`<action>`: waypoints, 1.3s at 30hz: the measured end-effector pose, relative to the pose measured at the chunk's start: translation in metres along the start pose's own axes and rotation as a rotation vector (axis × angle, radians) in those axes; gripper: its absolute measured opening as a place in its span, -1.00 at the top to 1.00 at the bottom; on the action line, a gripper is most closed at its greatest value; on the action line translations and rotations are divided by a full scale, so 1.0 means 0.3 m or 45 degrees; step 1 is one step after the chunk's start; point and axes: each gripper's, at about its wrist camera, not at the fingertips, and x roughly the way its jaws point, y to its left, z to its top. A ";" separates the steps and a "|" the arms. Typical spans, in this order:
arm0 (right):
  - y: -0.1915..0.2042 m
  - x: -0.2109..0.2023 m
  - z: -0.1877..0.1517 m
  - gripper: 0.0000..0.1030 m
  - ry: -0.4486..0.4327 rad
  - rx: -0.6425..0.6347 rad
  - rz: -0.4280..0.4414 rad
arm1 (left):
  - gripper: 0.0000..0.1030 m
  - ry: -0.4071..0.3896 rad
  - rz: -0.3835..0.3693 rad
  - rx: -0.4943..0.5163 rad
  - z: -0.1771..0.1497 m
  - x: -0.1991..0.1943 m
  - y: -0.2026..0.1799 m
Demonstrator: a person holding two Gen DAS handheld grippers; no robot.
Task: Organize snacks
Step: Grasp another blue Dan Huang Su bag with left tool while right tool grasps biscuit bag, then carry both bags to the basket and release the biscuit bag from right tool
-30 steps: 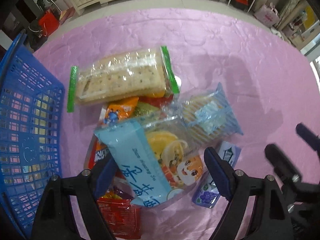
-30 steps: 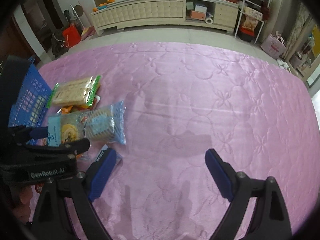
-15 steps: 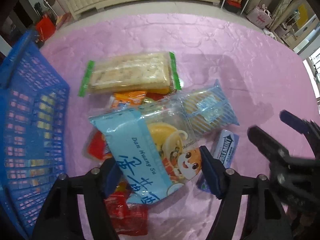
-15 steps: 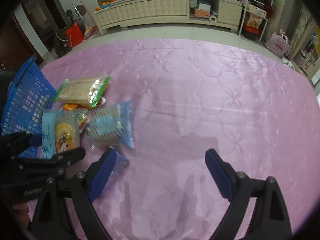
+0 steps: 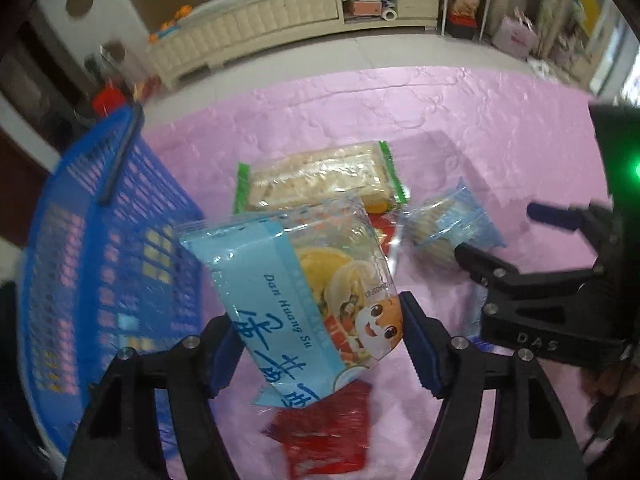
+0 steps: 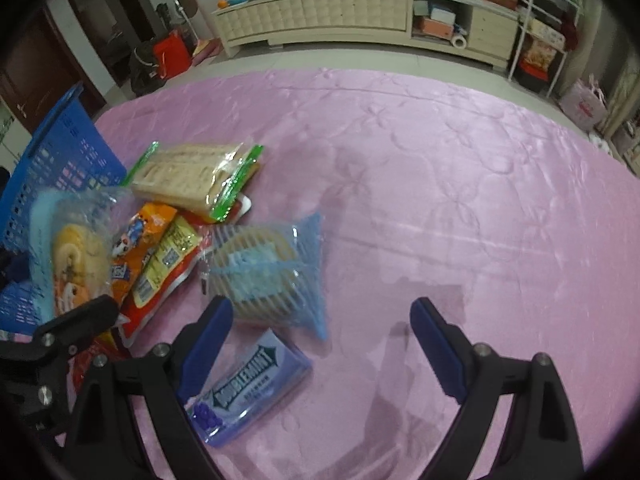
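My left gripper (image 5: 320, 344) is shut on a light blue egg-roll snack bag (image 5: 304, 280) and holds it lifted above the pink cloth, next to the blue basket (image 5: 100, 248). The bag also shows in the right wrist view (image 6: 76, 256). A cracker pack with green ends (image 5: 320, 178) (image 6: 196, 176), a blue-striped biscuit bag (image 5: 444, 220) (image 6: 268, 268) and a red packet (image 5: 328, 436) lie on the cloth. My right gripper (image 6: 320, 336) is open and empty, its left finger above a purple Doublemint gum pack (image 6: 248, 392).
An orange snack bag (image 6: 136, 240) and a yellow-red packet (image 6: 168, 268) lie beside the biscuit bag. The pink quilted cloth (image 6: 460, 200) stretches to the right. A cream cabinet (image 6: 340, 12) stands along the far wall.
My left gripper has lifted the egg-roll bag off the pile and tilted toward the basket. My right gripper has moved left, closer to the gum pack and biscuit bag.
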 end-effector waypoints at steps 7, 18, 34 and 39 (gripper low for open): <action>0.059 0.032 0.000 -0.80 0.019 -0.103 0.026 | -0.35 0.013 0.039 -0.002 -0.018 0.020 -0.011; 0.073 0.037 -0.007 -0.22 -0.126 -0.132 0.066 | -0.35 0.036 0.051 -0.007 -0.008 0.026 -0.014; 0.126 -0.097 -0.047 -0.09 -0.130 -0.199 -0.017 | -0.35 0.006 -0.003 -0.049 -0.015 -0.024 0.046; 0.155 -0.151 -0.046 -0.09 -0.162 -0.220 -0.036 | -0.35 -0.016 -0.035 -0.077 -0.015 -0.079 0.067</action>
